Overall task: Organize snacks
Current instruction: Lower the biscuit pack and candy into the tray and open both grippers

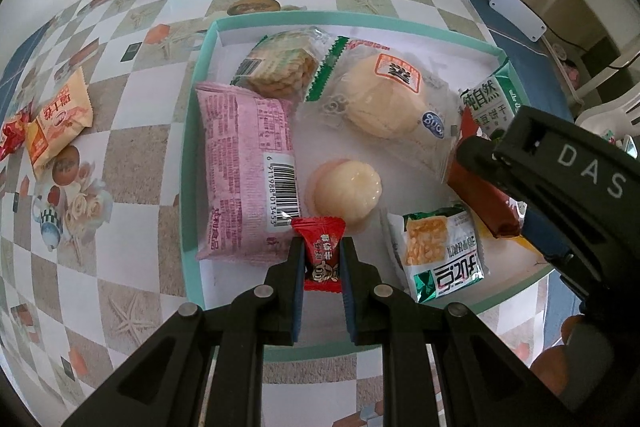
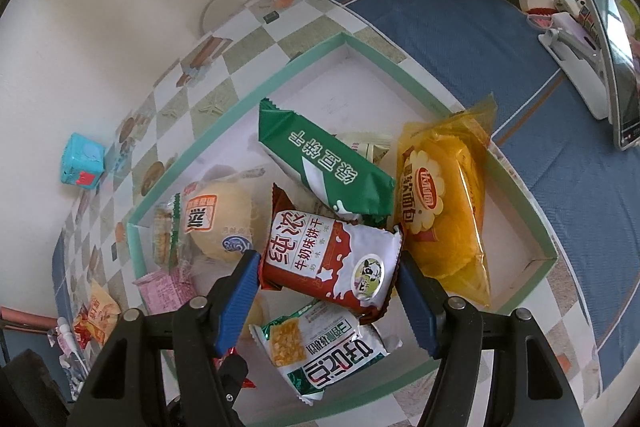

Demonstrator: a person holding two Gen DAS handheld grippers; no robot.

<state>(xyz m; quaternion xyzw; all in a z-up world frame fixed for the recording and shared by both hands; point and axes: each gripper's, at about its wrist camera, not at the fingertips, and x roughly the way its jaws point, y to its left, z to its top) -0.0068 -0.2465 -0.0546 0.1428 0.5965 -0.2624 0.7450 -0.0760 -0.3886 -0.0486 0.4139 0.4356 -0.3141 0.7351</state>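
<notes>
Pinching a red candy (image 1: 323, 254), left claw (image 1: 322, 259) overhangs the box rim (image 1: 191, 163); right claw (image 2: 328, 281) grips biscuit pack (image 2: 332, 259).

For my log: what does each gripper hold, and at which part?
Left gripper: small red candy, held at its middle. Right gripper: red-and-white biscuit packet, pads at its two short ends.

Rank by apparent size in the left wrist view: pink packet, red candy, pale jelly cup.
1. pink packet
2. pale jelly cup
3. red candy, smallest even though nearest the camera, between the left fingers.
</notes>
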